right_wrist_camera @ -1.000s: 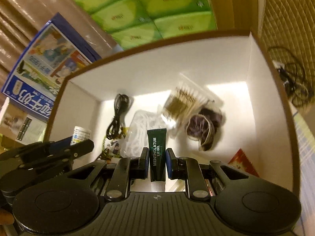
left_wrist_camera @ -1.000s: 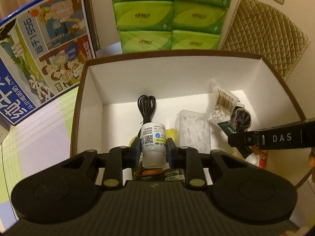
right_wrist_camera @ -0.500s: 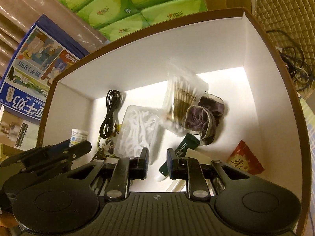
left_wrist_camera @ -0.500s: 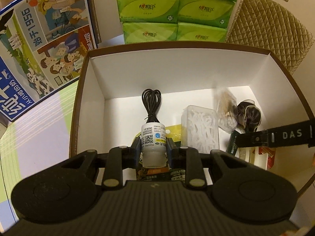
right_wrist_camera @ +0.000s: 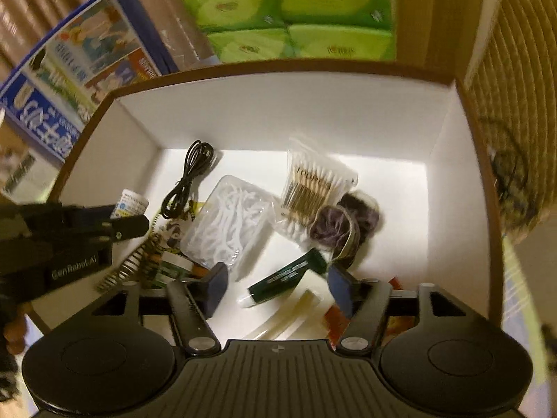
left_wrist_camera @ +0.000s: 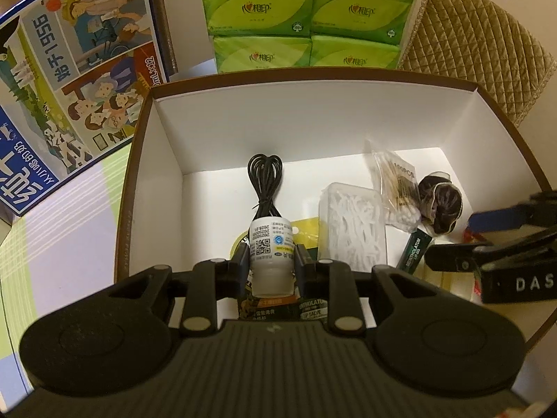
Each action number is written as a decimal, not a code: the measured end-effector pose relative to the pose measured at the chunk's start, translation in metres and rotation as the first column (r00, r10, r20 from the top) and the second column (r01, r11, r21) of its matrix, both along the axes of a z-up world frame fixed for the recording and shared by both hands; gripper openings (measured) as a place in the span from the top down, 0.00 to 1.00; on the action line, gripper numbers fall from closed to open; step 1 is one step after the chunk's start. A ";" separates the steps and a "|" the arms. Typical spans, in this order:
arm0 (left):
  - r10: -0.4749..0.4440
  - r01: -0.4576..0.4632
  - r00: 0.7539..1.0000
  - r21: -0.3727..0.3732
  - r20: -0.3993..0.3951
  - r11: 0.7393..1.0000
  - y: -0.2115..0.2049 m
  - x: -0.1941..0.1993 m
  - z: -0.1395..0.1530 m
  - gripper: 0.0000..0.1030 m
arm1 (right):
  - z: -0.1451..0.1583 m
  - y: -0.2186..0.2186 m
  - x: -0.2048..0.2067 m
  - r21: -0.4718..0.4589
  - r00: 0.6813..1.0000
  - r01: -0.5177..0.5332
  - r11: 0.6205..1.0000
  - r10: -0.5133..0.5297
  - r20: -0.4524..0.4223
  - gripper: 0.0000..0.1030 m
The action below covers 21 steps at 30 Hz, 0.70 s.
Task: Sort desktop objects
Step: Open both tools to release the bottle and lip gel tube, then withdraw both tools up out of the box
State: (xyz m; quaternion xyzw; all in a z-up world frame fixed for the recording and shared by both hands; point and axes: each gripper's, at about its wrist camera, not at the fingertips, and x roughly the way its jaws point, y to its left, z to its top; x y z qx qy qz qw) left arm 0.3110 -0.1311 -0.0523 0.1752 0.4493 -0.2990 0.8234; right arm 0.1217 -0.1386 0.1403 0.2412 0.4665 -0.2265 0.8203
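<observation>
Left wrist view
Left gripper (left_wrist_camera: pixel 271 264): clamped on a small white bottle (left_wrist_camera: pixel 271 247), pads on both its sides, held over the box.
Box (left_wrist_camera: pixel 313 80): brown rim, white inside, open at the top.
Cable (left_wrist_camera: pixel 265 181): black, coiled, on the box floor beyond the bottle.
Floss case (left_wrist_camera: pixel 353 223): clear, right of the bottle, on the floor.
Swab bag (left_wrist_camera: pixel 398 188): right of the case, touching it.
Dark pouch (left_wrist_camera: pixel 440 205): right of the swab bag.
Green tube (left_wrist_camera: pixel 416 249): on the floor, in front of the pouch.
Right gripper (left_wrist_camera: pixel 494 254): enters from the right edge, above the tube; blurred here.
Tissue packs (left_wrist_camera: pixel 306 17): stacked behind the box.
Blue carton (left_wrist_camera: pixel 69 80): left of the box.

Right wrist view
Right gripper (right_wrist_camera: pixel 276 285): jaws opening, already well apart, touching nothing.
Green tube (right_wrist_camera: pixel 289 275): lies slanted on the box floor beneath the gap between the pads, free of them.
Floss case (right_wrist_camera: pixel 226 226): left of the tube.
Swab bag (right_wrist_camera: pixel 313 184): behind the tube.
Dark pouch (right_wrist_camera: pixel 343 224): just beyond the tube's upper end.
Left gripper (right_wrist_camera: pixel 130 224): at the left, the bottle (right_wrist_camera: pixel 130 203) showing beyond its fingers.
</observation>
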 end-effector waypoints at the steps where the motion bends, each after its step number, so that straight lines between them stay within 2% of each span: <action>1: 0.000 0.000 1.000 0.000 0.001 1.000 0.000 0.000 0.000 0.78 | 0.002 0.003 0.000 -0.028 1.000 -0.014 1.000 0.013 -0.004 0.34; 7: 0.002 -0.002 1.000 0.004 0.017 1.000 -0.002 0.003 0.001 0.78 | 0.005 0.011 0.002 -0.099 0.998 -0.066 0.993 0.066 -0.012 0.25; 9: -0.003 0.003 1.000 0.001 0.019 1.000 -0.002 0.002 0.002 0.72 | 0.005 0.013 0.003 -0.112 0.997 -0.077 0.991 0.076 -0.014 0.22; 11: -0.003 0.003 1.000 0.000 0.029 1.000 -0.002 0.001 0.005 0.62 | 0.005 0.014 0.003 -0.122 0.996 -0.089 0.989 0.088 -0.013 0.18; 13: -0.014 0.014 0.999 0.002 0.039 1.000 -0.003 -0.001 0.007 0.59 | 0.006 0.016 0.002 -0.135 0.995 -0.097 0.986 0.096 -0.013 0.14; 15: -0.016 0.016 0.999 0.005 0.046 1.000 -0.003 -0.003 0.009 0.51 | 0.008 0.017 0.001 -0.150 0.995 -0.105 0.983 0.104 -0.012 0.12; 19: -0.010 0.010 0.999 0.001 0.053 1.000 -0.001 -0.006 0.014 0.48 | 0.014 0.021 -0.003 -0.170 0.992 -0.126 0.977 0.127 -0.001 0.07; 21: 0.001 -0.001 0.999 -0.004 0.053 1.000 0.002 -0.008 0.018 0.40 | 0.016 0.024 -0.006 -0.187 0.990 -0.137 0.973 0.139 0.001 0.06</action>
